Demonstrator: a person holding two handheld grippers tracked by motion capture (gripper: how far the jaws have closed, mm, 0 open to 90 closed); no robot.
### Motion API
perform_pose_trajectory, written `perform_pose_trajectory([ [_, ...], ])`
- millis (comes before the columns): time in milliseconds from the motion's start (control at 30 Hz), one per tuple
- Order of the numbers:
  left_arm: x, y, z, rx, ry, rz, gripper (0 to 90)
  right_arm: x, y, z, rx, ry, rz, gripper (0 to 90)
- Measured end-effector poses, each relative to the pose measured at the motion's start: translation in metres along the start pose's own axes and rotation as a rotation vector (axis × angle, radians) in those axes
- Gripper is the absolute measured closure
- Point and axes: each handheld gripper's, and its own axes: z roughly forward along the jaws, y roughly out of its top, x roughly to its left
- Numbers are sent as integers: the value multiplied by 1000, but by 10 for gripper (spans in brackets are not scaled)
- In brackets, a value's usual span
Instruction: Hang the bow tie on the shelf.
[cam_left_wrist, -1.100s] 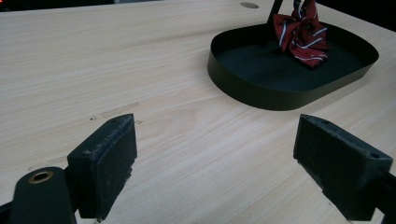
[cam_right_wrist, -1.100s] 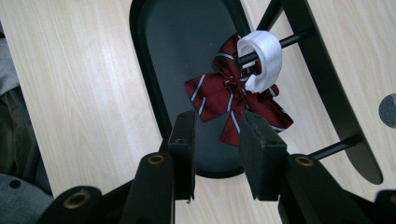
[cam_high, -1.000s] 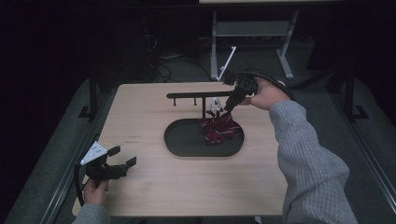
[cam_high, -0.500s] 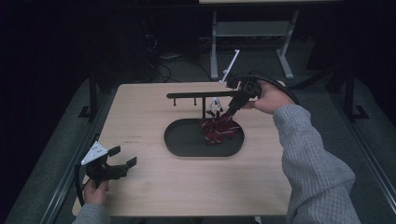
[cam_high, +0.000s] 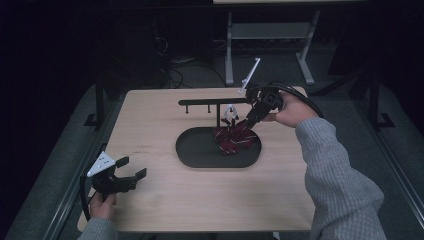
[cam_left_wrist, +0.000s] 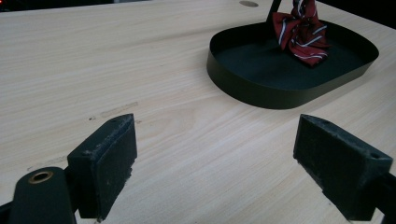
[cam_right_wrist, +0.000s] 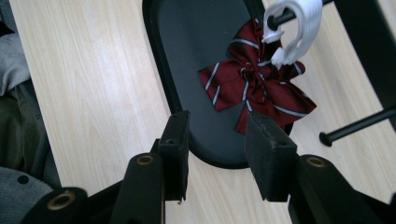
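Note:
A dark red bow tie with white stripes (cam_high: 234, 138) hangs from a white plastic hook (cam_high: 230, 111) on a black horizontal rod (cam_high: 210, 102), down into a black oval tray (cam_high: 192, 159). My right gripper (cam_high: 248, 121) points down at the bow from its right side. In the right gripper view its jaws (cam_right_wrist: 217, 140) stand apart just short of the bow (cam_right_wrist: 254, 91); they have just been opening and nothing is between them. My left gripper (cam_high: 134, 166) rests wide open at the table's near left corner, far from the tray (cam_left_wrist: 261, 91).
The rod stands on a post at the tray's far side, and its free end (cam_right_wrist: 359, 123) juts out over the wooden table (cam_high: 150, 120). Dark floor, cables and a metal frame lie beyond the table's far edge.
The right gripper has drawn back slightly from the bow, which still hangs on its hook. The left gripper has kept still.

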Motion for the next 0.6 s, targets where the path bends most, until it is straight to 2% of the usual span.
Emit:
perform_pose_trajectory([
  [600, 0, 0, 0, 6, 0, 4, 129, 4, -23, 8, -21, 8, 26, 559],
])
